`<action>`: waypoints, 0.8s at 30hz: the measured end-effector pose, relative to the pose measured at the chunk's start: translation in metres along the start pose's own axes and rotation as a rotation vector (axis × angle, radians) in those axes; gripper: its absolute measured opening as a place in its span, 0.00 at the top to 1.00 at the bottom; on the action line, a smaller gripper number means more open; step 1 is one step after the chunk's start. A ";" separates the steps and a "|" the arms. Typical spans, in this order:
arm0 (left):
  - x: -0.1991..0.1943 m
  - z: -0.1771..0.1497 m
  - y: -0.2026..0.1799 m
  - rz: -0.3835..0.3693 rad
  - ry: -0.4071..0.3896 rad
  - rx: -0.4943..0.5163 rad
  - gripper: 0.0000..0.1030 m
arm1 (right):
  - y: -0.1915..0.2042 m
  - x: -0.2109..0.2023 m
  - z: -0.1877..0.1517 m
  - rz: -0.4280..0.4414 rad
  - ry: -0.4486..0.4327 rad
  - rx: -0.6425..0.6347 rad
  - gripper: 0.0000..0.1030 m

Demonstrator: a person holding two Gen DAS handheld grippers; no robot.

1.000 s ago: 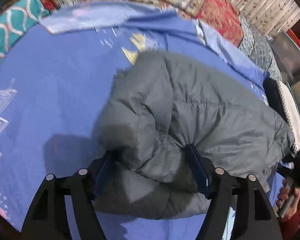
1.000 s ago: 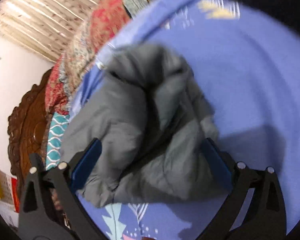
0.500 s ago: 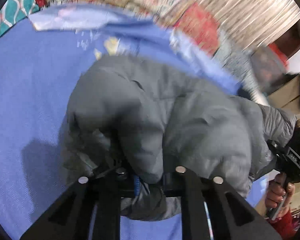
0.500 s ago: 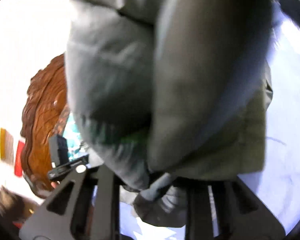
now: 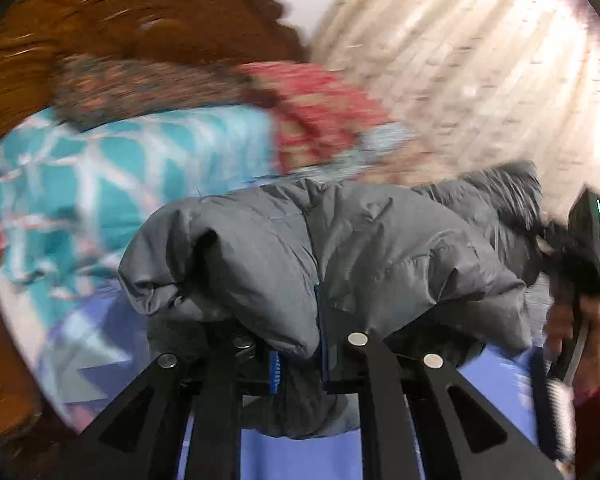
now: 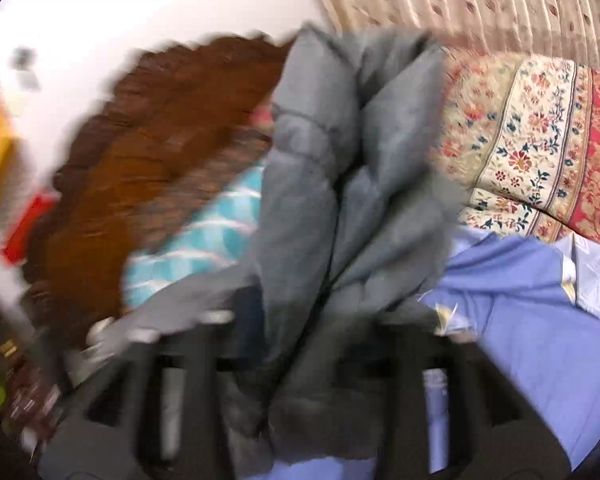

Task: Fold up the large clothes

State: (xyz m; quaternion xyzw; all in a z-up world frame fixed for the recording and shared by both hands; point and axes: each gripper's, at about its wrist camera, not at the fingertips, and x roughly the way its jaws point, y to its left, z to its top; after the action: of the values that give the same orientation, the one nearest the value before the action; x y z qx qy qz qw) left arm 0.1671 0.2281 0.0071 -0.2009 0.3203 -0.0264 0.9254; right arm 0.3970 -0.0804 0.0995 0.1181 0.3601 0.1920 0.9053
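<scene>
Both claws — our left claw (image 5: 300, 354) and right claw (image 6: 292, 364) — are clamped on the grey puffer jacket (image 5: 340, 248), bunched above the blue bedsheet (image 6: 540, 320).

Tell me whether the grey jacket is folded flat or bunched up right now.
Bunched up. The grey jacket is gathered in puffy rolls and creases, pinched in the left tongs and the right tongs, above the blue sheet.

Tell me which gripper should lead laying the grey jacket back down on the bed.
Left, probably. The left gripper is shut on the grey jacket in a sharp view. The right gripper also pinches it, but that view is motion-blurred.
</scene>
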 end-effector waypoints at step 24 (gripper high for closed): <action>-0.037 -0.059 0.042 0.209 0.046 0.004 0.49 | 0.070 0.183 -0.150 -0.100 0.389 -0.029 0.25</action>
State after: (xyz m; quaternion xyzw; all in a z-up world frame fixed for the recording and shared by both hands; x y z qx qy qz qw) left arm 0.0989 0.2523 -0.0299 -0.1637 0.3606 0.0649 0.9159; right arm 0.3960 0.0724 -0.0935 0.0478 0.5306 0.1714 0.8288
